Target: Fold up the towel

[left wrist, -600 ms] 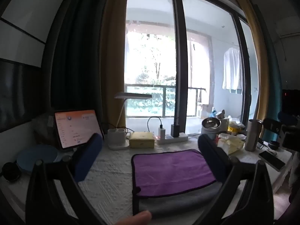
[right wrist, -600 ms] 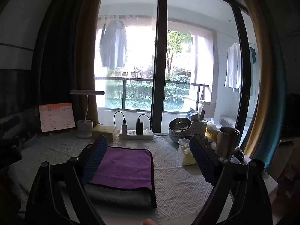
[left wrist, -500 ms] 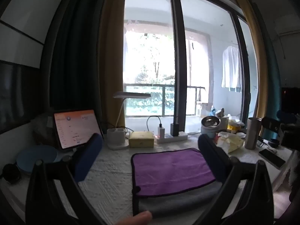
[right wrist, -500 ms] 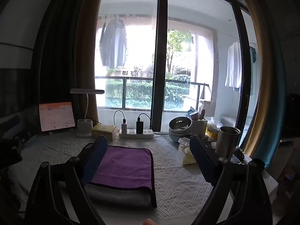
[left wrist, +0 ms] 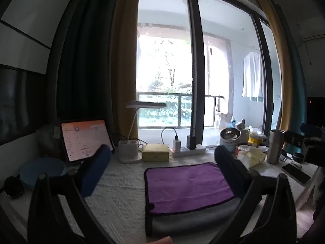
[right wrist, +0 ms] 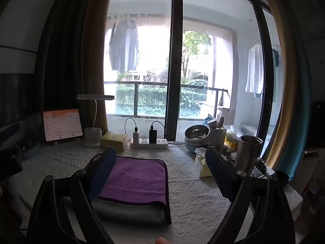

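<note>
A purple towel [left wrist: 186,185] with a black hem and grey underside lies folded flat on the white textured tablecloth [left wrist: 119,199]. It also shows in the right wrist view [right wrist: 136,181]. My left gripper [left wrist: 162,158] is open and empty, held above the table in front of the towel, its right finger over the towel's right edge. My right gripper [right wrist: 160,162] is open and empty, its left finger over the towel's left part.
Along the back stand a lit tablet [left wrist: 85,140], a white desk lamp [left wrist: 132,146], a yellow box [left wrist: 155,152] and a power strip [left wrist: 187,149]. At the right are bowls [right wrist: 196,137], a steel tumbler [right wrist: 248,152], tissues [left wrist: 250,155] and a phone [left wrist: 295,173].
Both grippers stay open and empty. The left view has shifted very slightly; the towel has not moved.
</note>
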The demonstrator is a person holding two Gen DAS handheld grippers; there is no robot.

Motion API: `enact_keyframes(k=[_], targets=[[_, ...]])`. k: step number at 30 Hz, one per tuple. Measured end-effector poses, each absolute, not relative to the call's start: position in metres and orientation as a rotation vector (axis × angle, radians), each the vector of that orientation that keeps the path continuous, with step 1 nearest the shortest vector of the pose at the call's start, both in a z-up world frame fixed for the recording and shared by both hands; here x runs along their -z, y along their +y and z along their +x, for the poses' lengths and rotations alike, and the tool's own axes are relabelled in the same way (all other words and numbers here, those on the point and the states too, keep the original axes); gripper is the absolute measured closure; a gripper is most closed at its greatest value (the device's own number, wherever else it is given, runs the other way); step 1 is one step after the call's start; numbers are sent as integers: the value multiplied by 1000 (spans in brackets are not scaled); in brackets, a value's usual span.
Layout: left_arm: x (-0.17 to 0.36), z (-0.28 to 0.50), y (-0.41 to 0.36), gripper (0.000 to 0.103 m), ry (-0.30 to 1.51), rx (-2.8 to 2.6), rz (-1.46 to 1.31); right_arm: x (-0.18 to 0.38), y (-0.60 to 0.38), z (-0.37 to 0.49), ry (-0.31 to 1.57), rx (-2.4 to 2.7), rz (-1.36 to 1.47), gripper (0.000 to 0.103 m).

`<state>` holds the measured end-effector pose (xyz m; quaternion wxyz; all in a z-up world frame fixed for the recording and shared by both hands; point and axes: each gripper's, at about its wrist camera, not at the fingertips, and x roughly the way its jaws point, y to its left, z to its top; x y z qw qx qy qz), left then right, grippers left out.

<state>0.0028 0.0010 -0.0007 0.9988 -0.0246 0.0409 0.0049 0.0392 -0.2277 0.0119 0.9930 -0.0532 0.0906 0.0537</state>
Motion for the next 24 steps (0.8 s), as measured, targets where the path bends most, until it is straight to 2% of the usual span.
enact_keyframes(k=[24], targets=[[2,1,-1,0,92,2,-42,-11,-225,41,188,-112,-110,12]])
